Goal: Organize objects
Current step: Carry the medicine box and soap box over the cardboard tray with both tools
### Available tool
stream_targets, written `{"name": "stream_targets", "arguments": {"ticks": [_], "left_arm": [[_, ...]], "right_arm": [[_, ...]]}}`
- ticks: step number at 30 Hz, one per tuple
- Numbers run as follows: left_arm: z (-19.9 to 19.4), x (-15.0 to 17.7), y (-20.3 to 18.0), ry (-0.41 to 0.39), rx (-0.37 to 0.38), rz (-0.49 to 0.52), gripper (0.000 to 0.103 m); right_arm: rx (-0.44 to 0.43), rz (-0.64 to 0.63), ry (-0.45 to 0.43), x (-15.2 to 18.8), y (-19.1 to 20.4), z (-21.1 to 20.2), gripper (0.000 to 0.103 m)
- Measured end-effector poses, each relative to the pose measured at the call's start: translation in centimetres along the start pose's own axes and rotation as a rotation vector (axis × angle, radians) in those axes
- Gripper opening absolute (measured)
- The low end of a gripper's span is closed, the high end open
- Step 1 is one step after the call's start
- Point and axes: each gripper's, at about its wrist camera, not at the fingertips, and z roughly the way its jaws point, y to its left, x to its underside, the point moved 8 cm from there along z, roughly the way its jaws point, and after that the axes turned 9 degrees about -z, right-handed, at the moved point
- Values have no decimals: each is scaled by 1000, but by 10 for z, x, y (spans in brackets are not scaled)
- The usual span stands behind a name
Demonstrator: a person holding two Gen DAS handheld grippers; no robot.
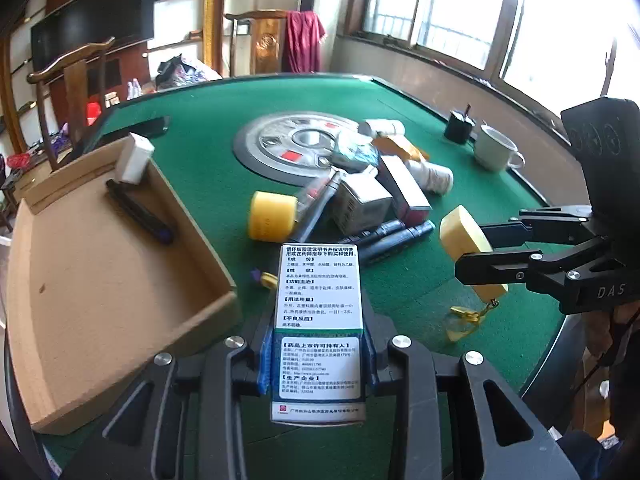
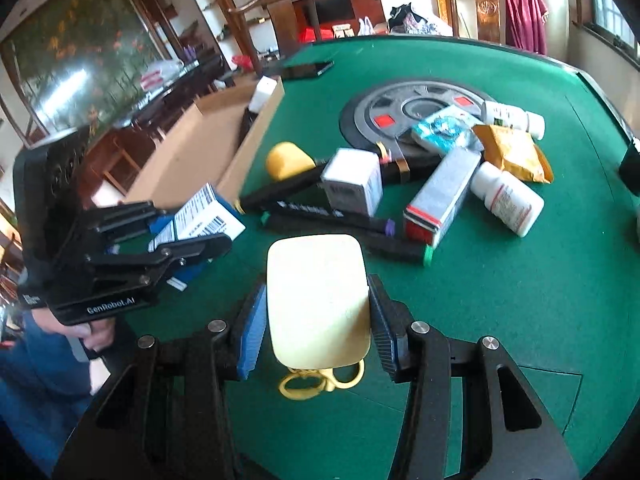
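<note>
My left gripper [image 1: 318, 356] is shut on a white medicine box [image 1: 319, 320] with printed text and holds it above the green table, just right of the cardboard tray [image 1: 100, 280]. It also shows in the right wrist view [image 2: 188, 236]. My right gripper [image 2: 318, 320] is shut on a pale yellow case [image 2: 318, 300] with a yellow clasp [image 2: 320, 380] hanging under it. The case shows in the left wrist view [image 1: 466, 236]. A pile of boxes, bottles and markers [image 2: 400, 184] lies mid-table.
The tray holds a white box [image 1: 134, 158] and a dark pen [image 1: 138, 212]. A yellow roll [image 1: 272, 216] lies by the pile. A white mug [image 1: 494, 148], a black cup [image 1: 460, 124] and a phone [image 2: 306, 69] stand near the table edges. Wooden chairs stand behind.
</note>
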Motion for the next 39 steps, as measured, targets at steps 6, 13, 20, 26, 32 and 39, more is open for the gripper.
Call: {"name": "stream_targets", "arguments": {"ticks": [6, 13, 20, 26, 32, 39], "left_arm": [[-19, -5, 22, -33, -1, -44, 34], [-43, -18, 73, -83, -39, -121, 34], [-53, -39, 132, -107, -100, -206, 34], [-44, -55, 179, -102, -163, -280, 34], [-19, -67, 203, -65, -173, -339, 34], [-10, -67, 209, -57, -156, -358, 34]], "right_arm": [[-29, 10, -20, -9, 15, -4, 47], [-59, 1, -25, -51, 48, 18, 47], [-63, -36, -46, -107, 83, 45, 47], [-34, 0, -52, -156, 82, 82, 47], [21, 68, -32, -205, 70, 137, 47], [81, 168, -11, -236, 38, 186, 47]]}}
